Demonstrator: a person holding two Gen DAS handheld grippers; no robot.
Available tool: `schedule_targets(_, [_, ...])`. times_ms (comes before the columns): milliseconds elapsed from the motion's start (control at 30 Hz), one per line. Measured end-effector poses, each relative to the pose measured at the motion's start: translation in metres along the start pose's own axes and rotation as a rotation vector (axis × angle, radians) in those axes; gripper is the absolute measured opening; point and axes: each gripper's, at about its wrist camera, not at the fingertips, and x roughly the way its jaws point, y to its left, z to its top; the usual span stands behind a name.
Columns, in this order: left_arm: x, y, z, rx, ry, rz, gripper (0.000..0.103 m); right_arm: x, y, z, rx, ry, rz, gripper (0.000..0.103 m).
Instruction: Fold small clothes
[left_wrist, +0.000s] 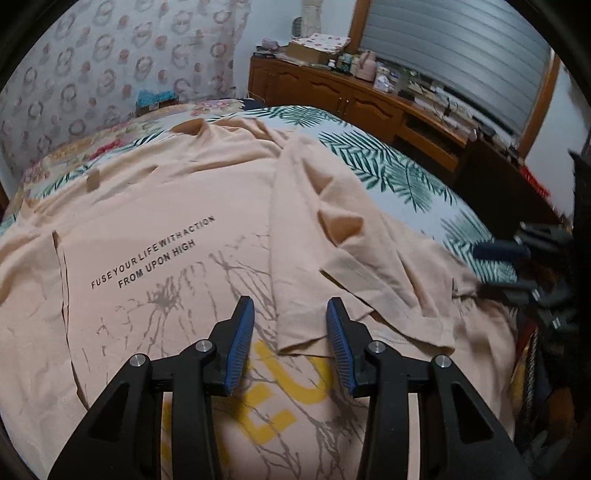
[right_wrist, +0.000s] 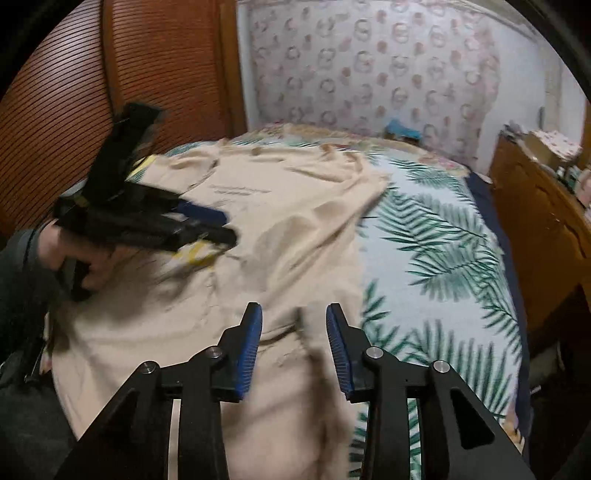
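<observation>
Patterned wallpaper and a cluttered wooden sideboard frame a bed with a palm-leaf cover, where a peach T-shirt printed with a slogan lies spread face up, one side with its sleeve already turned in over the chest. Above it, the left tool hovers with its blue pads apart and nothing between them, poised over the inner edge of the folded flap. Nearer the garment's right-hand border, the right tool is likewise released, cloth lying below its parted pads rather than pinched. Judging by the lie of the fabric, the step in hand is the lengthwise fold; doing it well would mean pressing the ridges out of the turned-in panel and squaring its edge before gripping the opposite side (a bunched flap would likely spoil every later fold). From the left wrist the lettering and the yellow print are legible, and the right tool is only a dark blur at the frame's edge. Only the right wrist view shows the person's hand clasping the left tool, the louvred wooden panel behind it, and the shirt's outer border meeting the bedcover.
</observation>
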Motion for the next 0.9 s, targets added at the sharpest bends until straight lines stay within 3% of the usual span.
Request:
schedule_targets(33, [0.0,-0.003,-0.001,0.018,0.002,0.008,0.037,0.004,-0.003,-0.004,0.009,0.008,-0.016,0.038])
schedule_targets(100, [0.0,-0.008,-0.002,0.048,0.005,0.022,0.01,0.012,-0.008,-0.008,0.024,0.03,-0.043,0.038])
schedule_targets(167, [-0.004,-0.009,-0.003,0.055,-0.001,0.022,0.004,0.021,-0.012,-0.014,0.036,0.055,-0.064,0.038])
schedule_targets(267, [-0.021,-0.002,-0.004,0.027,-0.063,0.056,0.004,0.023,-0.014,-0.018,0.056,0.048,-0.046,0.038])
schedule_targets(400, [-0.053,0.032,-0.009,-0.102,-0.148,0.066,0.004,0.022,-0.019,-0.021,0.067,0.034,-0.042,0.038])
schedule_targets(500, [-0.061,0.049,-0.015,-0.146,-0.154,0.107,0.004,0.023,-0.022,-0.021,0.071,0.031,-0.039,0.038])
schedule_targets(667, [-0.064,0.056,-0.022,-0.136,-0.15,0.148,0.004,0.016,-0.023,-0.022,0.075,0.038,-0.037,0.038])
schedule_targets(767, [-0.071,0.058,-0.023,-0.124,-0.169,0.141,0.006,0.015,-0.026,-0.017,0.074,0.039,-0.033,0.038])
schedule_targets(867, [-0.082,0.062,-0.023,-0.101,-0.19,0.158,0.029,0.014,-0.03,-0.008,0.079,0.018,-0.03,0.038])
schedule_targets(900, [-0.084,0.065,-0.022,-0.097,-0.197,0.169,0.042,0.014,-0.032,-0.003,0.082,0.009,-0.028,0.038])
